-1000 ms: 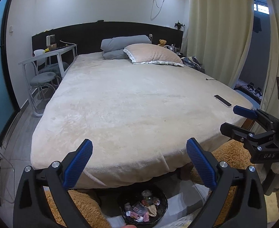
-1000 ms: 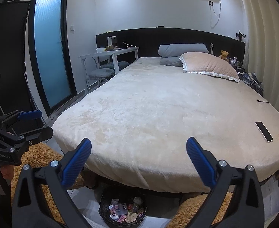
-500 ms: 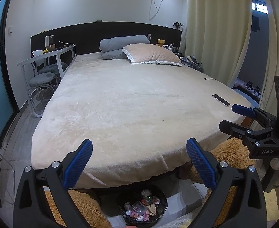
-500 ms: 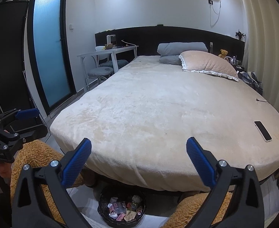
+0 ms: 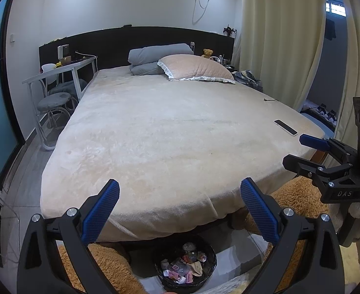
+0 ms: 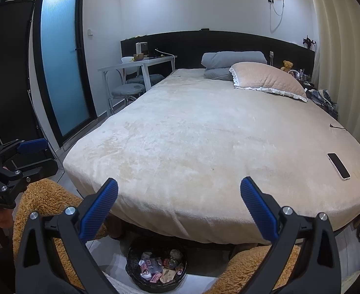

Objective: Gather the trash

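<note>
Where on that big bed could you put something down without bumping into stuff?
Most of the bed is bare blanket, from the foot edge up to the pillows. It is crowded only at the head, where the pillows sit, and near the right foot corner, where a phone lies. On the floor below, the trash basket is already full.

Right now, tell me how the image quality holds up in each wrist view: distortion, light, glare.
Left wrist view: strong fisheye bowing, the bed bulges and the curtain curves; dark vignette at the corners; even light, no blur. Right wrist view: same bowing, the door leans; it glows blue but does not wash out; the bin under the bed sits in shadow, contents still readable.
</note>
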Demonstrator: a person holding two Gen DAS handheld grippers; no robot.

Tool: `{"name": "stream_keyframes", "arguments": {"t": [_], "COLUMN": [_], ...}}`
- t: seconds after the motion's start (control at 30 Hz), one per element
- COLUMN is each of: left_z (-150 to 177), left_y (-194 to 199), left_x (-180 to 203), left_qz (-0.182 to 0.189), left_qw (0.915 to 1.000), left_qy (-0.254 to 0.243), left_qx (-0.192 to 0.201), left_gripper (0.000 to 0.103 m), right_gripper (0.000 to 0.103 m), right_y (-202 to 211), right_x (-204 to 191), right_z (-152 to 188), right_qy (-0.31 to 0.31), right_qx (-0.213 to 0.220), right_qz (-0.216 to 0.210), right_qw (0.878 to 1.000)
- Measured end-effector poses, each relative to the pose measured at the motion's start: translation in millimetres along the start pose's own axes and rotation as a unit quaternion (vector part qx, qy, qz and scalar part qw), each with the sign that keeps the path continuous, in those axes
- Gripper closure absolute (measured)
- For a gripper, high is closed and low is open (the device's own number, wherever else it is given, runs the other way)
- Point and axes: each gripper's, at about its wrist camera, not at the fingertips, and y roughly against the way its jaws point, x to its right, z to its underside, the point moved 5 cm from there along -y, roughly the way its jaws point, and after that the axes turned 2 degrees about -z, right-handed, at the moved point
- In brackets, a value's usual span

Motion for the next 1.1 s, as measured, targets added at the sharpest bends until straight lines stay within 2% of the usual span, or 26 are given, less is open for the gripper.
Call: {"name": "stream_keyframes", "arguments": {"t": [1.1], "left_z": [1], "left_y": [0], "left_x": [-1], "left_qz": [0.0], "left_qw": [1.0], "left_qy": [-0.002], "left_qx": [-0.005], "left_gripper": [0.006], "right_gripper": [0.004], "right_y": [-3], "right_x": [3], "right_z": [9], "right_qy": [-0.004], "right_qx": [-0.011], "right_qz": [0.0], "right_qw": [1.0]}}
